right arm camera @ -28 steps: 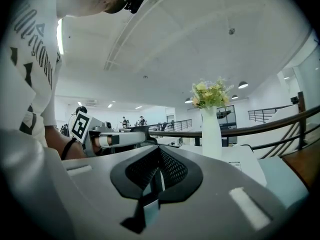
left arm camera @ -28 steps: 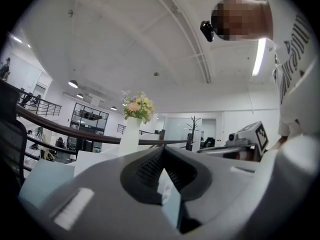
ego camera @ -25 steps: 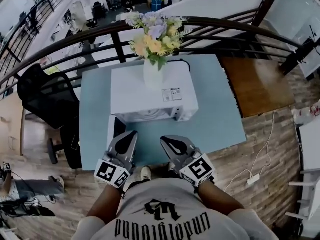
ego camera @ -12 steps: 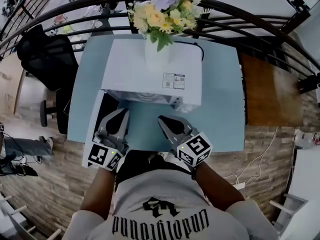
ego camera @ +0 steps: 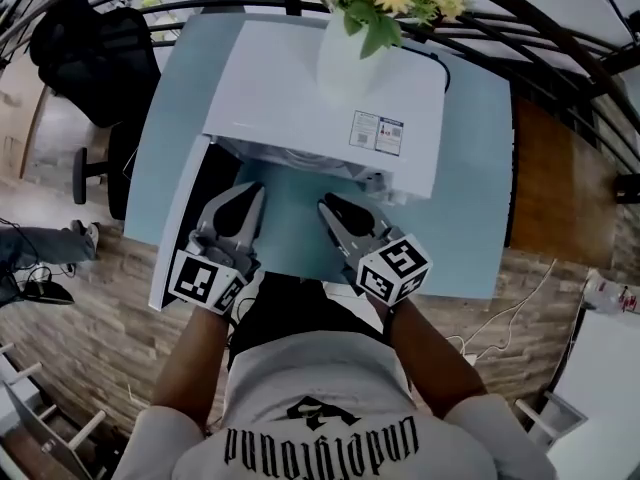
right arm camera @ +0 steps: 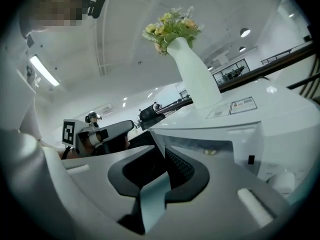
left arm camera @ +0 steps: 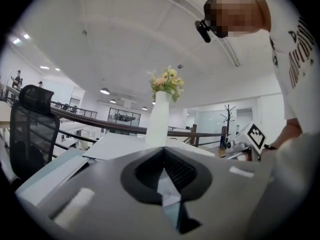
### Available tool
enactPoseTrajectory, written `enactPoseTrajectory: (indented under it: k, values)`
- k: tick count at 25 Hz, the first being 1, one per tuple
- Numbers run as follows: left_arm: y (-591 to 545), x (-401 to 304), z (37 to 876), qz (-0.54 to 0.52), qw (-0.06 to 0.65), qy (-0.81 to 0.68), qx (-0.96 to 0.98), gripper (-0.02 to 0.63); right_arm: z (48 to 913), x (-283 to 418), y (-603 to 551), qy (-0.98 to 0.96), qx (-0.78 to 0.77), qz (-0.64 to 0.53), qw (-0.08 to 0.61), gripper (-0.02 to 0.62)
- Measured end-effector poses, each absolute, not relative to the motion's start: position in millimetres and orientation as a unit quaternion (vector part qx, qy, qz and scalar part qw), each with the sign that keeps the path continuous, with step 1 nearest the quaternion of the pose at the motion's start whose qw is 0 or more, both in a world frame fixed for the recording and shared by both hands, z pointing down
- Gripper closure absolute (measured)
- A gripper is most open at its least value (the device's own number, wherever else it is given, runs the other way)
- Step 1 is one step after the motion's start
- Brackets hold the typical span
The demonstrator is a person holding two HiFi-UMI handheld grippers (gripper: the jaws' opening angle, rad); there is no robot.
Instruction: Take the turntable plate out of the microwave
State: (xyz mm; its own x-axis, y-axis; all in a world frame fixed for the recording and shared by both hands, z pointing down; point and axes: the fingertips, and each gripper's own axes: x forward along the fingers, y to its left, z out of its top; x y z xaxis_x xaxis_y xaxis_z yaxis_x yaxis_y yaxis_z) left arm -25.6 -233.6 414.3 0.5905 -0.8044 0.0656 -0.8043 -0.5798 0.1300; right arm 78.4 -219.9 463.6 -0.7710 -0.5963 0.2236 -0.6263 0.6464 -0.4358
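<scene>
The microwave door (ego camera: 178, 238) hangs open at the left, reaching past the front edge of the tabletop (ego camera: 470, 218). Just to its right, the left gripper (ego camera: 246, 193) points at the cavity with its jaws pressed together and nothing between them. The microwave (ego camera: 320, 78) sits toward the tabletop's back edge and carries a vase of flowers (ego camera: 350, 63) on its roof.

The turntable plate (ego camera: 292, 157) is inside the cavity. From the head view only a pale curved strip shows under the roof's lip, and that is probably its front rim, though the view is too dim to be sure. To the right, the right gripper (ego camera: 330, 208) is also aimed at the opening. Its jaws are opening and the gap holds nothing.

The plate is most likely glass, so it would be stiff, fairly heavy for its thinness, smooth enough to slip, and breakable if it knocks the cavity frame. The sensible hold is the near rim, pinched from above and below. A second grip further round the rim would keep the plate level as it slides out, clear of the open door.
</scene>
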Motion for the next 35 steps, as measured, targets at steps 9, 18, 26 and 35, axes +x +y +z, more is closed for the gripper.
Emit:
enactPoseTrajectory:
  k: [9,18,26,35]
  values:
    - [-248,-25,440,0.003,0.087,-0.447,0.890,0.557,522,68,-236,-0.872,0.353,0.337,0.027,0.518]
    - [-261,-32,471,0.003,0.101,-0.441,0.892,0.557,578,63,-255,-0.812,0.379,0.443,-0.023,0.486]
    - [-267,-40,509,0.002,0.131,-0.448,0.884,0.557,616,63,-277,-0.752,0.403,0.516,-0.081,0.458]
    - [-268,-38,526,-0.003,0.160,-0.435,0.886,0.557,653,50,-290,-0.693,0.408,0.583,-0.116,0.446]
